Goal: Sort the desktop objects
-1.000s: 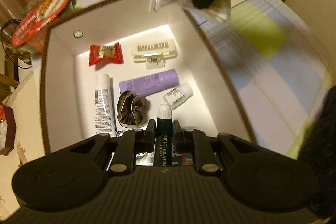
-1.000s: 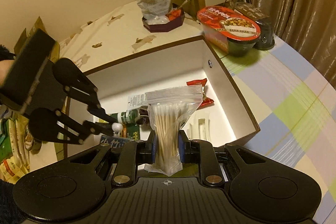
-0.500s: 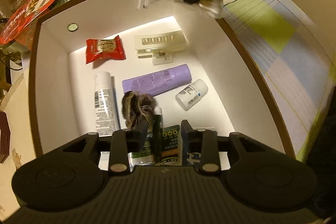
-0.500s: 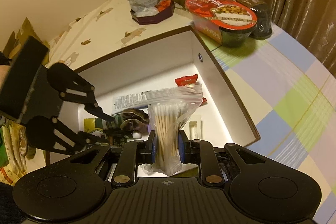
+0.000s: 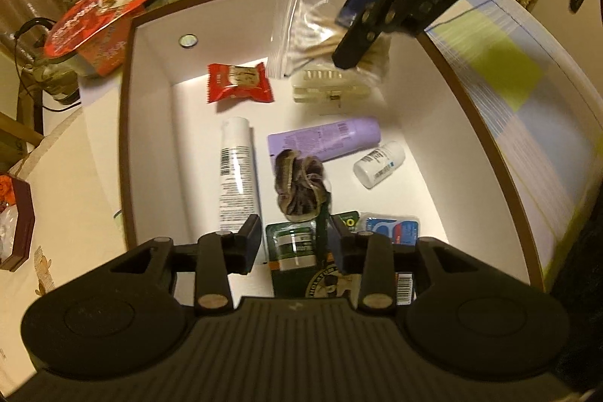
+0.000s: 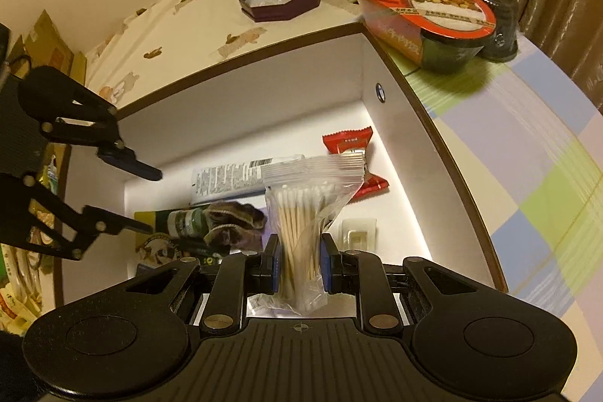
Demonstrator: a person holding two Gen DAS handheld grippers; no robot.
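We are holding the right claw (image 6: 298, 268) closed on a clear zip bag of cotton swabs (image 6: 305, 213), and we are keeping this bag above the inside of the white box (image 5: 150, 123), near its far wall. The left claw (image 5: 296, 243) is standing wide, with nothing between its fingers, over the near end of the box. Below it a green lip balm tube (image 5: 294, 245) is lying on the box floor. Further inside we are seeing a brown scrunchie (image 5: 301, 187), a purple tube (image 5: 324, 138), a white tube (image 5: 237, 172), a small white bottle (image 5: 378, 164), a red snack packet (image 5: 239, 83) and a cream hair clip (image 5: 331, 89). On the worktop (image 6: 527, 145), just beside the far box corner, an instant noodle bowl (image 6: 422, 14) is standing.
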